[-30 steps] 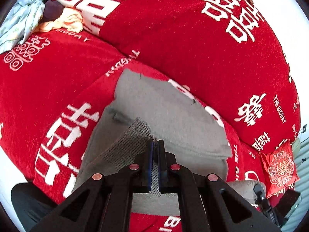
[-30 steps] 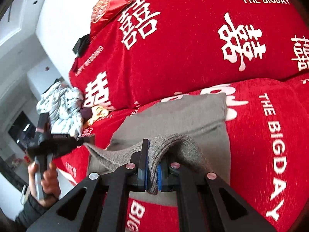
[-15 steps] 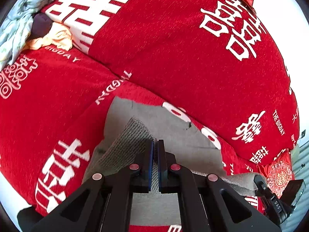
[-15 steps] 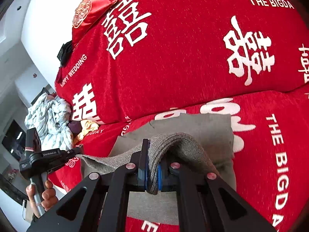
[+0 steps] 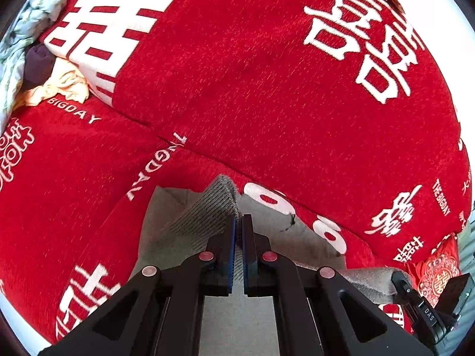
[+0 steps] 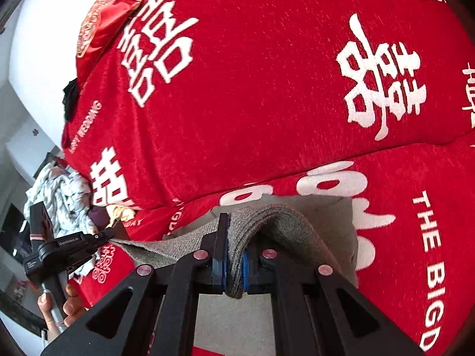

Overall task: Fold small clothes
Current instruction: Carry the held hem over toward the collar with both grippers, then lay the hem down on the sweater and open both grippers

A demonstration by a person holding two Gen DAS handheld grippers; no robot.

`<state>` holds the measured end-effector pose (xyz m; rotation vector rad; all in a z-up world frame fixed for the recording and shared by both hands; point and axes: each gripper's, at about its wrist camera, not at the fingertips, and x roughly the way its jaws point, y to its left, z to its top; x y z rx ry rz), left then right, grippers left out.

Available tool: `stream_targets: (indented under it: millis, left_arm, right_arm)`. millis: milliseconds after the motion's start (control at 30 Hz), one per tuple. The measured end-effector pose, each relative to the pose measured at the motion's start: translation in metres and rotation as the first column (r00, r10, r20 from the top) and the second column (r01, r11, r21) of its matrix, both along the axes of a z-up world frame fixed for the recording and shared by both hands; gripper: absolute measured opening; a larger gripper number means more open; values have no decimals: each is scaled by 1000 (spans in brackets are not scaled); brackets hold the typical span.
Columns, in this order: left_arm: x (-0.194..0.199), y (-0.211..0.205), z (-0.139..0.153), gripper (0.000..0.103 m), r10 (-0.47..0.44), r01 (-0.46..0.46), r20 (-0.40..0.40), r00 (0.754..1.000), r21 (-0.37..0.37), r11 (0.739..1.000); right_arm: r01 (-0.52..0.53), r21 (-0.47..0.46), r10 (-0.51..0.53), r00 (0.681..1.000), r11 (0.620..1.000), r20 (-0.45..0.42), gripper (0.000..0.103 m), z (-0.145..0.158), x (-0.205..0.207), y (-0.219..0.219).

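While both grippers pinch the same grey garment (image 6: 276, 225), it lies on the red sofa seat (image 5: 74, 178), just in front of the backrest (image 5: 267, 89). The left gripper (image 5: 238, 225) has its jaws nearly closed on the ribbed edge, which stands up in a peak above the fingertips. The right gripper (image 6: 234, 249) clamps a thick fold of that ribbed band, which humps over its jaws and drapes down to the right. Between the two, the band runs stretched in a line above the flat grey cloth below. Off to the left, a heap of pale clothes (image 6: 62, 195) sits at the sofa's end. A red cushion (image 6: 104, 14) rests atop the backrest.
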<state>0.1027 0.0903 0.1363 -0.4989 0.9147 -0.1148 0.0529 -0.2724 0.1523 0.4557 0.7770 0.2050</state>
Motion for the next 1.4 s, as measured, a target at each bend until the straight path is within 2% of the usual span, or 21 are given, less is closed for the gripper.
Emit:
stream_targets:
  millis: [233,767,933,1033,1133,1167,1267,1333,1400]
  left_arm:
    - [35,-10,-20,5,0,1,-35,999,45,999]
    - [111,-35,-103,5,-32,51,-189,981,96,994]
    - [124,-37,-119,5,-38,57,-211,977,88,994]
    - [130,-32,-127,5,-30,48,-245,969,66,997]
    - [134,-21,-137,5,-14,14,-317,948,-1,1000]
    - [134,-17,-137,5,-13,8,-321,947,-19,1000]
    - [127,-6,-128,5,0,-13,-305,952,-40,999]
    - [122,-1,-118,5,-3,-13,-289,957,-53,999]
    - [112,4,-108,5,-7,-11,-266,964,-67,998]
  right_arm:
    - [24,-17,-25,997,1000,-66,7,-24,41,-2]
    - [94,-29,-98,965,995,-242,7,-110,111,-16]
    - [99,-20,-101,954,995,-283,7,-132,122,-17]
    - [99,1,-94,944,995,-316,11,-139,126,-20]
    - [118,36,-101,946,992,-308,19,-131,125,-28]
    - [127,63,-103,951,990,-293,26,-126,123,-32]
    - [174,75,-154,963,982,-221,70,-105,109,-44]
    - [185,78,-170,971,980,-167,73,-92,98,-49]
    - [151,44,-143,978,988,-155,73,-84,91,-44]
